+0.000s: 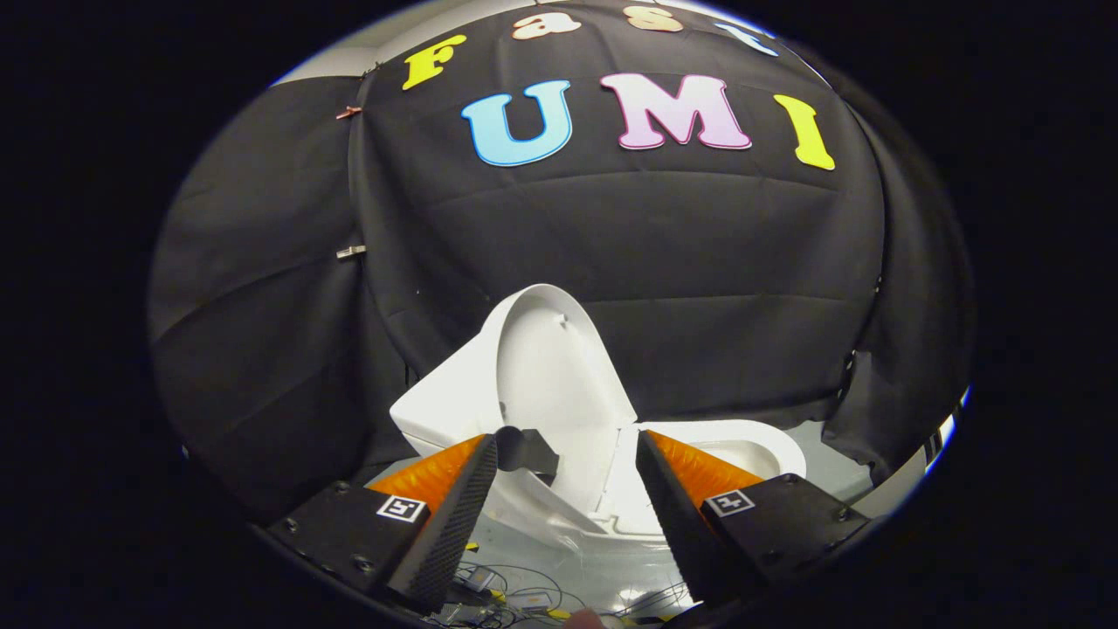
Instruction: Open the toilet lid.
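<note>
Glossy white plastic toilet lid (550, 367) raised, resting upright w/ no support; gripper (566, 463) fingers spread wide, empty, just short of it.

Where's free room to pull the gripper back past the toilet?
Free: the gap between the open gripper fingers, and the pale floor right of the toilet bowl. Crowded: raised lid just ahead; cables on the floor below.

The handheld two-finger gripper (566, 450) has wedge-shaped fingers (454, 515) with finely textured inner faces. Behind each finger sits a black, screw-fastened mounting plate (345, 524) bearing a small square black-and-white marker (401, 508).
</note>
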A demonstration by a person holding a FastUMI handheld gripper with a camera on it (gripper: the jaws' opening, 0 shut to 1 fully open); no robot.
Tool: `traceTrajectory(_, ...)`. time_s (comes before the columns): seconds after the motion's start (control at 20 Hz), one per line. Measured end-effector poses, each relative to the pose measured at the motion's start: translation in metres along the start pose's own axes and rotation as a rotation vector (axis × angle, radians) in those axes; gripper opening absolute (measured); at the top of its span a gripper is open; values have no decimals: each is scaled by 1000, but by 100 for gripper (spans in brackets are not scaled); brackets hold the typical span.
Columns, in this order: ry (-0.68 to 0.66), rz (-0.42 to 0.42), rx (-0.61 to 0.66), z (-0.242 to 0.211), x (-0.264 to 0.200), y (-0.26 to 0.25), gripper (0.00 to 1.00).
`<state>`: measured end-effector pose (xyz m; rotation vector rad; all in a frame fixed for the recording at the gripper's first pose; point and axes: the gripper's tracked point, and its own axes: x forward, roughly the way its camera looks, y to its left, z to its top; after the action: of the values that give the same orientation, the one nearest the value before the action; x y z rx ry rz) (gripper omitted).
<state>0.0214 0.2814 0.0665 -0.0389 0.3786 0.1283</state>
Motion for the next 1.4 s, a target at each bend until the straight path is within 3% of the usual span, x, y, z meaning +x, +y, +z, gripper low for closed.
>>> traceTrajectory(0.3,-33,26,55,-12,6,-60,100)
traceTrajectory(0.8,-54,-90,93,-51,26,-167,100)
traceTrajectory(1.4,-153,-167,37,-62,32,-225,100)
